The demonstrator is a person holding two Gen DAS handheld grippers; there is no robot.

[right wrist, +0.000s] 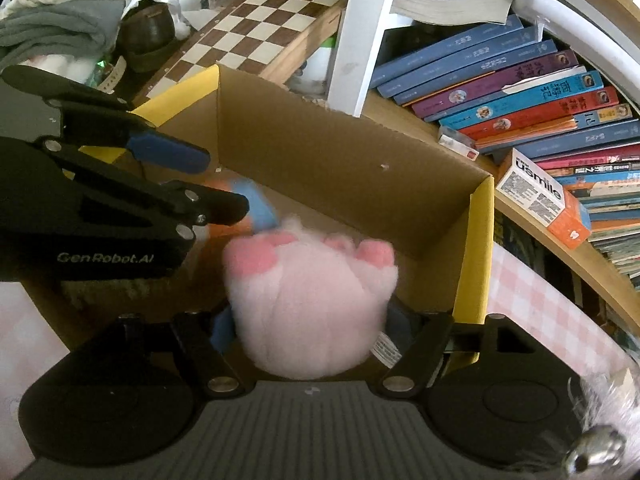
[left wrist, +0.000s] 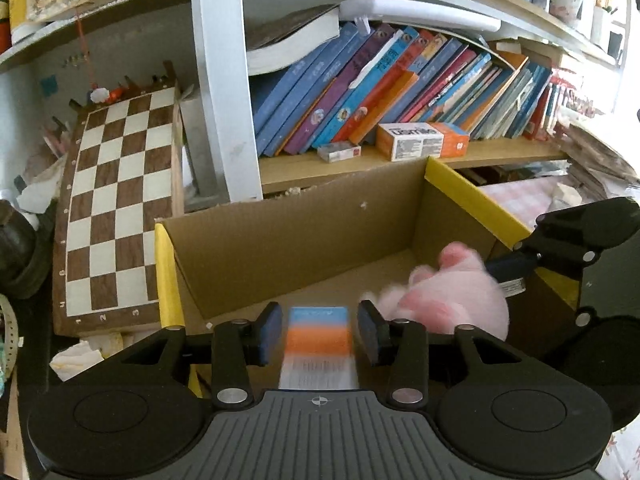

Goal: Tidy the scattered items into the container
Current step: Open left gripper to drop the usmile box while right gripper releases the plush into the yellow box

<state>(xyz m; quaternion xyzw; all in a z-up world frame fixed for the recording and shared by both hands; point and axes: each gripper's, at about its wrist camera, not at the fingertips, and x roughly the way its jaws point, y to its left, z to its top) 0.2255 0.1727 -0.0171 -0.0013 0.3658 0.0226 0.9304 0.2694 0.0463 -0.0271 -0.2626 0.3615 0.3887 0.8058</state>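
An open cardboard box [left wrist: 280, 248] with yellow-taped edges sits below both grippers. My left gripper [left wrist: 319, 330] is open above it. Between its blue pads is a small blue, orange and white carton [left wrist: 318, 340], motion-blurred, with a gap on each side. The right wrist view shows the same carton [right wrist: 256, 208] beside the left gripper [right wrist: 208, 182]. A pink plush toy [right wrist: 312, 300] with pink paw pads fills the space between the fingers of my right gripper [right wrist: 312, 324], over the box's [right wrist: 340, 160] right half. It hides most of both pads. The plush [left wrist: 452, 300] looks blurred and loose.
A chessboard [left wrist: 116, 208] leans to the left of the box. A shelf of slanted books [left wrist: 400, 88] and a white-orange toothpaste carton [left wrist: 420, 140] lie behind it. A pink checked cloth [right wrist: 532, 300] covers the surface at the right. A dark shoe [right wrist: 148, 36] and folded cloths lie at far left.
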